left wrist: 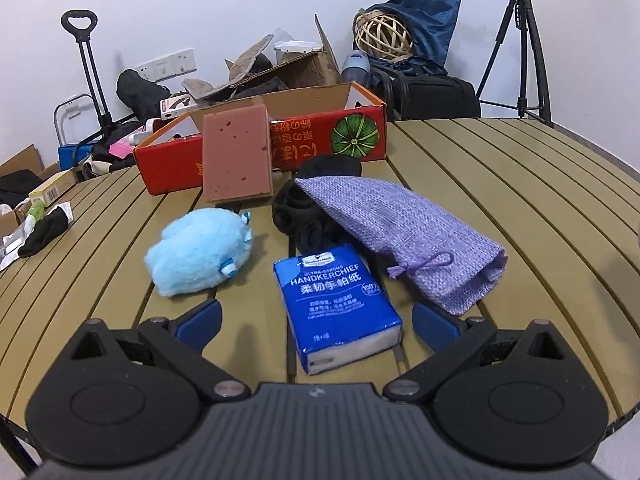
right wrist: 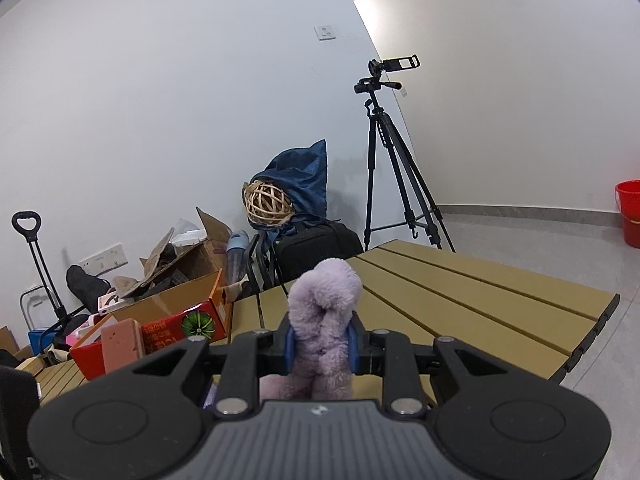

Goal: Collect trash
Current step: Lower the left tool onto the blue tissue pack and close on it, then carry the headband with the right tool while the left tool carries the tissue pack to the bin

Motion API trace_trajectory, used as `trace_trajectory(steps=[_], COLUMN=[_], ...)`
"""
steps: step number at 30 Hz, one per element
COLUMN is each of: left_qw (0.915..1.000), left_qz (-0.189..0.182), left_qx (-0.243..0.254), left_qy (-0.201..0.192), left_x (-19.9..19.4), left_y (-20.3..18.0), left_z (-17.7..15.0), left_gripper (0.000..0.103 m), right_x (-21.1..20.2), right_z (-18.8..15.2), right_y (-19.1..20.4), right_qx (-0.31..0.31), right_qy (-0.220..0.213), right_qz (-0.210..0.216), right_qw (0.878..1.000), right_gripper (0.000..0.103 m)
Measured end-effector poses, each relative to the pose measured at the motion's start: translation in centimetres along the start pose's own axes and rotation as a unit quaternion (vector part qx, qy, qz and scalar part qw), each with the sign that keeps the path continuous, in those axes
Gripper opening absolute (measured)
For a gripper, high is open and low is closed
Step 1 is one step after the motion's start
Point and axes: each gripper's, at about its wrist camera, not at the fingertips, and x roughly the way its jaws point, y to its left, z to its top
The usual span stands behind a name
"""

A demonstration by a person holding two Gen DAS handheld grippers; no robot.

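My right tool (right wrist: 320, 346) is clamped on a fluffy lilac toy (right wrist: 323, 320), lifted above the desk (right wrist: 460, 300). My left tool (left wrist: 316, 322) gapes wide around the handkerchief pack (left wrist: 336, 312). Blue plush (left wrist: 200, 250), purple pouch (left wrist: 404, 236) and sponge (left wrist: 237, 156) still await the red box (left wrist: 320, 142).

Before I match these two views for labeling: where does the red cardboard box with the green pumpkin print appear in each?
Left wrist view: the red box sits upper center, on the table's far side, with the pink sponge leaning on its front.
Right wrist view: it sits lower left, beyond the right gripper.
Shared landmark: the rattan ball in blue cloth.
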Motion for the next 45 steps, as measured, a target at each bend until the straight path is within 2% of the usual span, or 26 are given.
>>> trace_trajectory(steps=[4, 7, 10, 12, 14, 15, 18, 31, 45], left_qw=[0.9999, 0.9997, 0.9996, 0.9995, 0.9992, 0.999, 0.9992, 0.9993, 0.9997], left_qz=[0.004, 0.006, 0.003, -0.005, -0.018, -0.026, -0.028, -0.027, -0.02], left_qx=[-0.009, -0.016, -0.018, -0.019, -0.022, -0.023, -0.019, -0.02, -0.005], left_qy=[0.008, 0.016, 0.02, 0.025, 0.029, 0.028, 0.021, 0.016, -0.016], left_x=[0.5, 0.9, 1.1, 1.2, 1.2, 1.2, 0.8, -0.7, -5.8], left_y=[0.0, 0.2, 0.2, 0.2, 0.3, 0.3, 0.2, 2.1, 4.5], left_z=[0.3, 0.3, 0.3, 0.3, 0.3, 0.3, 0.3, 0.0, -0.6], left_gripper=[0.102, 0.097, 0.086, 0.074, 0.068, 0.061, 0.055, 0.054, 0.054], right_x=[0.2, 0.3, 0.3, 0.4, 0.5, 0.5, 0.5, 1.0, -0.3], right_z=[0.0, -0.1, -0.2, -0.3, -0.3, -0.3, -0.4, -0.5, -1.6], right_y=[0.1, 0.2, 0.3, 0.4, 0.4, 0.4, 0.4, 1.1, 2.4], right_qx=[0.001, 0.0, 0.0, -0.001, 0.0, 0.0, 0.0, -0.003, -0.026], right_qy=[0.002, 0.006, 0.01, 0.012, 0.014, 0.014, 0.014, 0.024, 0.044], right_qz=[0.003, 0.006, 0.007, 0.008, 0.008, 0.008, 0.008, 0.022, 0.058], right_qw=[1.0, 1.0, 1.0, 1.0, 1.0, 1.0, 1.0, 0.999, 0.997], right_gripper=[0.024, 0.024, 0.024, 0.024, 0.024, 0.024, 0.024, 0.024, 0.024])
